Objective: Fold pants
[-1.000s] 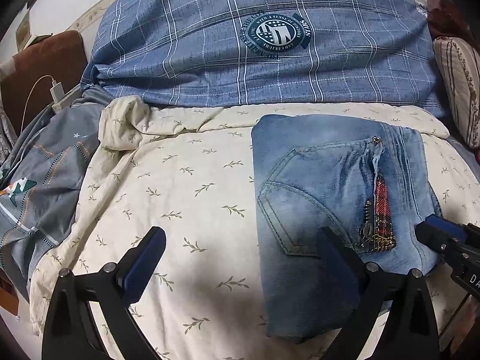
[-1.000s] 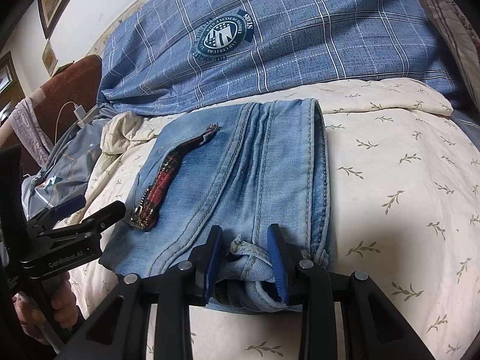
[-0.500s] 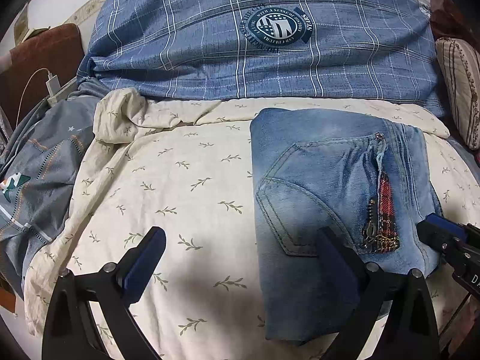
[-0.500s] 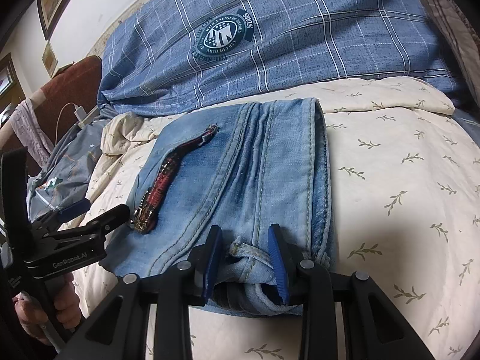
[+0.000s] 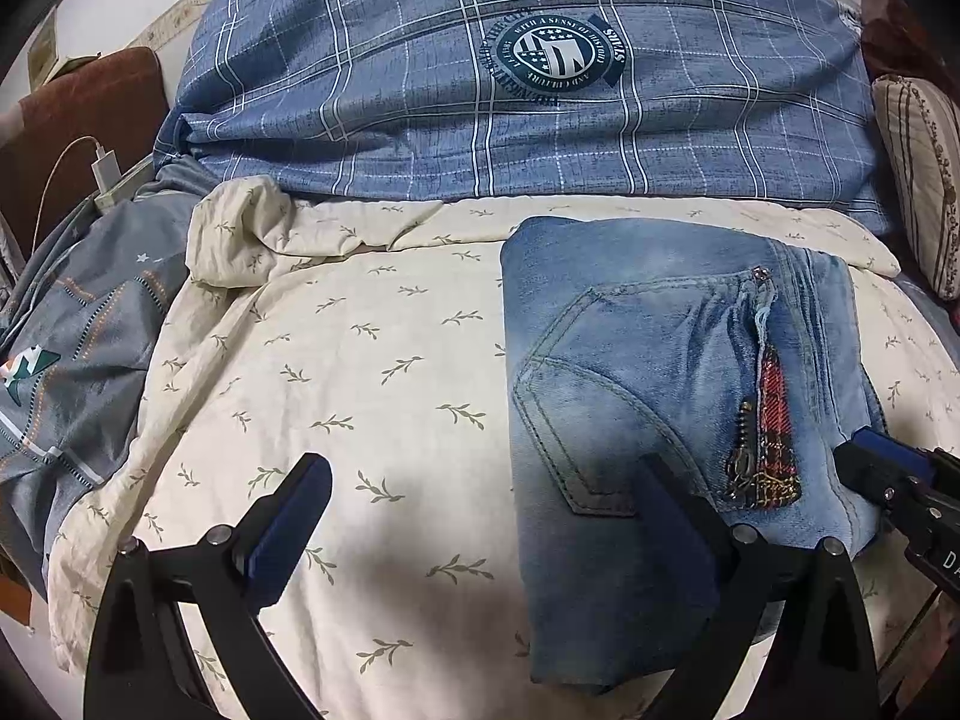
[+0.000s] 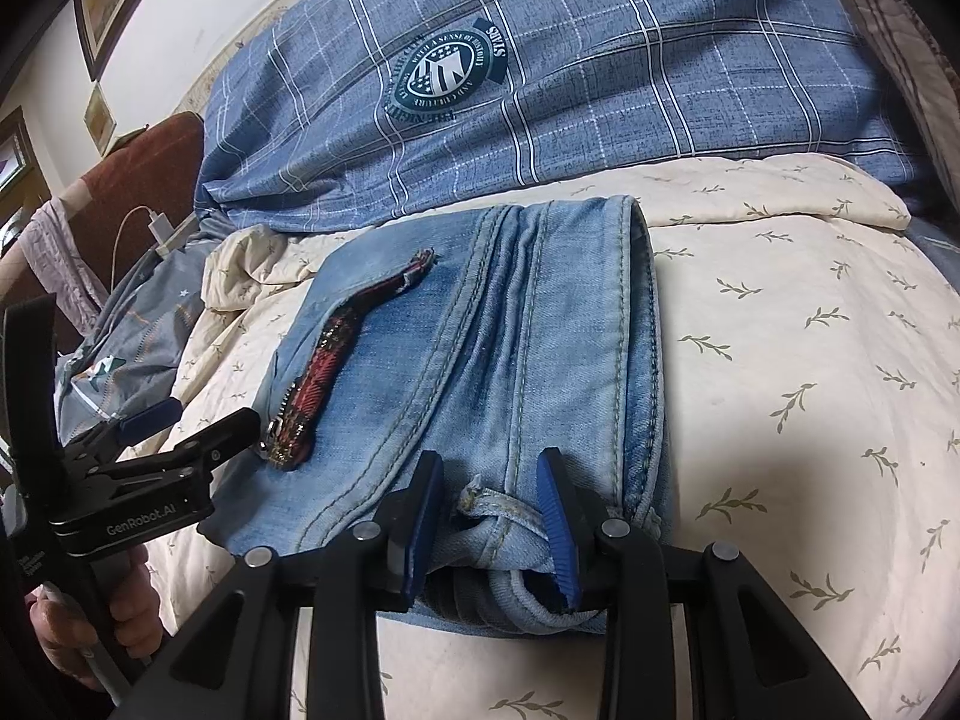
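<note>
The faded light-blue denim pants [image 5: 672, 396], folded into a thick rectangular bundle, lie on a cream quilt printed with small olive leaf sprigs [image 5: 372, 372] that covers the bed. A back pocket faces up, and beside it runs a red tartan strip with a small metal chain [image 5: 768, 420]. In the right wrist view the right gripper [image 6: 492, 516] has its blue-padded fingers on either side of a bunched fold at the near edge of the pants, pinching that fold of denim between the pads. The left gripper [image 5: 474, 516] stands with its fingers spread wide: one finger hangs over the bare quilt, the other over the near left part of the pants, with nothing clamped between them. In the right wrist view a hand [image 6: 96, 618] holds the left gripper's black handle at the left edge. Behind the pants a large blue plaid pillow bearing a round dark-green emblem [image 5: 540, 96] lies across the bed, and a white charger plug with its cable [image 5: 105, 171] rests at the far left.
</note>
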`<action>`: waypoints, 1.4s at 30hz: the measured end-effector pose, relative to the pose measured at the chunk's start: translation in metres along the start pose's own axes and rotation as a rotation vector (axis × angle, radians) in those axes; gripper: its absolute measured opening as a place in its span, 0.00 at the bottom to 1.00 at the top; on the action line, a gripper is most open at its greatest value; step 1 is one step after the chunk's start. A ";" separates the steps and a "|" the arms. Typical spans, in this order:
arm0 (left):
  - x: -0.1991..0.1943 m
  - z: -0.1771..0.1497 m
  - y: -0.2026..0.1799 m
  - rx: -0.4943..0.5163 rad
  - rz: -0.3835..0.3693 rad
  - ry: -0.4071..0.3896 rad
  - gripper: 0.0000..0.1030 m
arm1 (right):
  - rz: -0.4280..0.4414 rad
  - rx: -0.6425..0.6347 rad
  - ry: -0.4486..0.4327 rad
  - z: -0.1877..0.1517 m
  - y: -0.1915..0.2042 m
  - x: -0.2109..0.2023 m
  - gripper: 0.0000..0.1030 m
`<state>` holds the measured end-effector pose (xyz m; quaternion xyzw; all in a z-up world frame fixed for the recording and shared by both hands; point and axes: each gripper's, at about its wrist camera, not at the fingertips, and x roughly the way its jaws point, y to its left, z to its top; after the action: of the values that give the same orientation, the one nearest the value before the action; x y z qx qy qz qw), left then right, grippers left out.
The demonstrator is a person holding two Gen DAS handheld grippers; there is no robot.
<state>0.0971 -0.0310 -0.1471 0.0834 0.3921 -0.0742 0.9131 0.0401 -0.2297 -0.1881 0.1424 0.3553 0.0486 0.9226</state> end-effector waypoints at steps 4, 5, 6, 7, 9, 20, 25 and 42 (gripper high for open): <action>0.000 0.000 0.000 -0.001 0.001 -0.001 0.97 | 0.001 0.001 -0.002 0.000 0.000 0.000 0.36; 0.000 0.000 0.000 0.000 0.002 -0.001 0.97 | 0.001 0.001 -0.001 0.000 0.000 0.000 0.36; -0.001 0.000 0.000 0.001 0.003 -0.002 0.97 | 0.001 0.001 -0.001 0.000 0.000 0.000 0.36; -0.001 0.000 -0.001 0.000 0.004 -0.002 0.97 | 0.000 0.000 -0.001 0.000 0.000 0.000 0.36; -0.001 0.000 -0.001 0.001 0.005 -0.002 0.97 | 0.000 0.000 -0.001 0.000 0.000 0.000 0.36; -0.001 0.000 -0.002 0.001 0.006 -0.002 0.97 | 0.000 0.001 -0.002 0.000 0.000 0.000 0.36; -0.001 0.000 -0.002 0.001 0.007 -0.002 0.97 | 0.000 0.001 -0.002 0.000 0.000 -0.001 0.36; 0.005 0.002 -0.005 0.006 -0.001 0.003 0.97 | -0.001 -0.002 -0.003 0.000 0.000 -0.001 0.36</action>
<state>0.1008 -0.0363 -0.1493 0.0858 0.3933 -0.0756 0.9123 0.0392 -0.2298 -0.1877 0.1415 0.3541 0.0483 0.9232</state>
